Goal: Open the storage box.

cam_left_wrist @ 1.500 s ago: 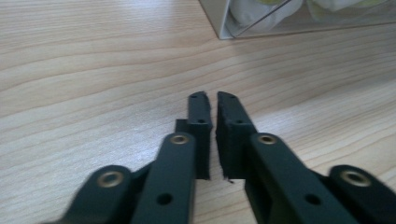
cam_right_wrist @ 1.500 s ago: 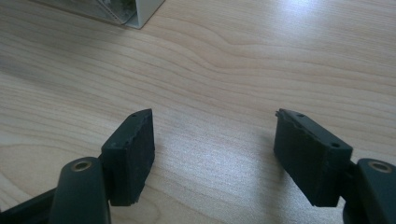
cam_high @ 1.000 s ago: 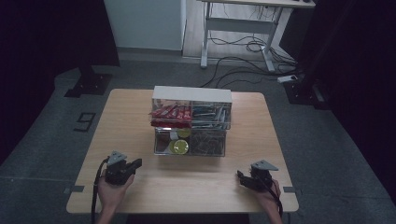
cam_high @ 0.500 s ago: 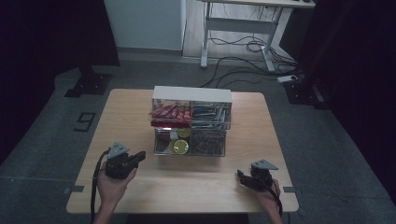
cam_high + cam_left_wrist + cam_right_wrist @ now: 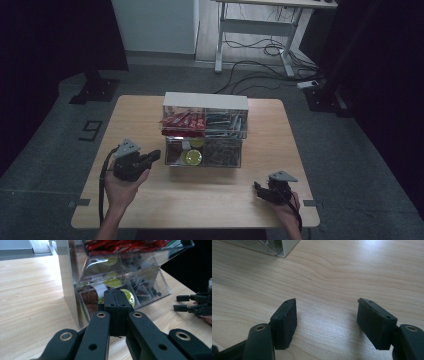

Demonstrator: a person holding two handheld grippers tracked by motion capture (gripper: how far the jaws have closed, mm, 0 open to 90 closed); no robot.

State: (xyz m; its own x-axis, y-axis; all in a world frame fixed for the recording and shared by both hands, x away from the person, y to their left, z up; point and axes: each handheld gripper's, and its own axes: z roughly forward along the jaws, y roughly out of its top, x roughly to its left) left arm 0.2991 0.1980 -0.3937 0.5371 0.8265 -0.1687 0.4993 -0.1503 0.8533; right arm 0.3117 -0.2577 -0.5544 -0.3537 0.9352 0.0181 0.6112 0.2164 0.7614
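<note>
A clear plastic drawer organizer stands in the middle of the wooden table. Its upper drawers hold red packets and dark items; its lower drawers hold yellow-green capsules and dark bits. My left gripper is shut, its tips pointing at the lower left drawer and close to its front. In the left gripper view the jaws are pressed together with nothing between them. My right gripper rests low over the table near the front right, jaws wide apart over bare wood.
The organizer's corner lies ahead of the right gripper. The right gripper also appears at the far right of the left gripper view. Beyond the table are a desk frame and cables on the floor.
My left gripper has moved forward and to the right, toward the organizer's lower left drawer. The right gripper has stayed where it was.
</note>
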